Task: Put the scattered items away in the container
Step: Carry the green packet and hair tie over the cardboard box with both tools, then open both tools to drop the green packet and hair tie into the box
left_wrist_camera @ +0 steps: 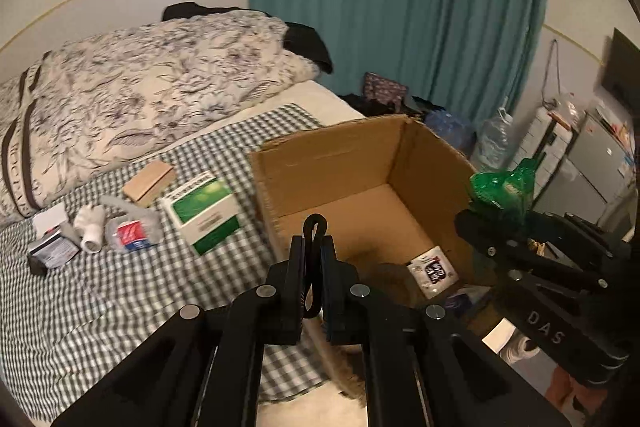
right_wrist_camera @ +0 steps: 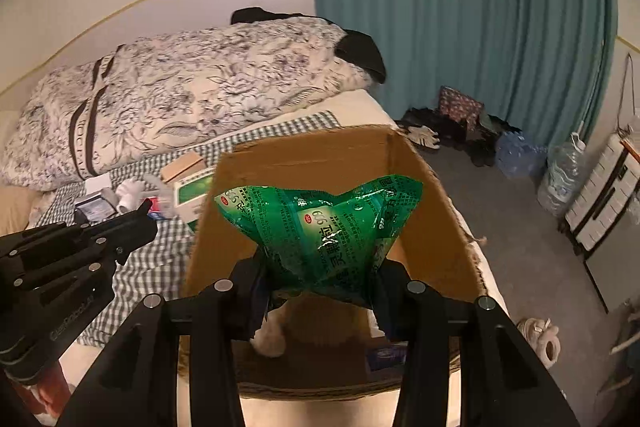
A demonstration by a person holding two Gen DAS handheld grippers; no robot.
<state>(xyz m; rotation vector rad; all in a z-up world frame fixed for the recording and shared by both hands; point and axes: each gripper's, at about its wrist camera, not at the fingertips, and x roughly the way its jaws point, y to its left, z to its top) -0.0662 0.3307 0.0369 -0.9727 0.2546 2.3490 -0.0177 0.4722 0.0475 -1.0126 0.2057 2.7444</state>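
An open cardboard box (left_wrist_camera: pixel 328 163) (right_wrist_camera: pixel 304 155) stands on the checked bed sheet. My left gripper (left_wrist_camera: pixel 314 247) is shut on a thin black loop (left_wrist_camera: pixel 314 227), held just at the box's near left wall. My right gripper (right_wrist_camera: pixel 320 279) is shut on a green plastic packet (right_wrist_camera: pixel 324 223) and holds it over the open box; it also shows in the left wrist view (left_wrist_camera: pixel 504 187). A white sachet (left_wrist_camera: pixel 434 271) lies on the box floor. Scattered on the sheet left of the box are a green-and-white carton (left_wrist_camera: pixel 204 213), a wooden block (left_wrist_camera: pixel 149 183), a crumpled red-labelled wrapper (left_wrist_camera: pixel 132 233), a white plastic fitting (left_wrist_camera: pixel 90 227) and a dark small box (left_wrist_camera: pixel 52 253).
A flowered duvet (left_wrist_camera: pixel 132 91) is heaped at the back of the bed. A teal curtain (left_wrist_camera: pixel 400 7) hangs behind. Water bottles (right_wrist_camera: pixel 560 175), bags and a white cabinet (right_wrist_camera: pixel 600 199) stand on the floor to the right. Shoes (right_wrist_camera: pixel 540 337) lie beside the bed.
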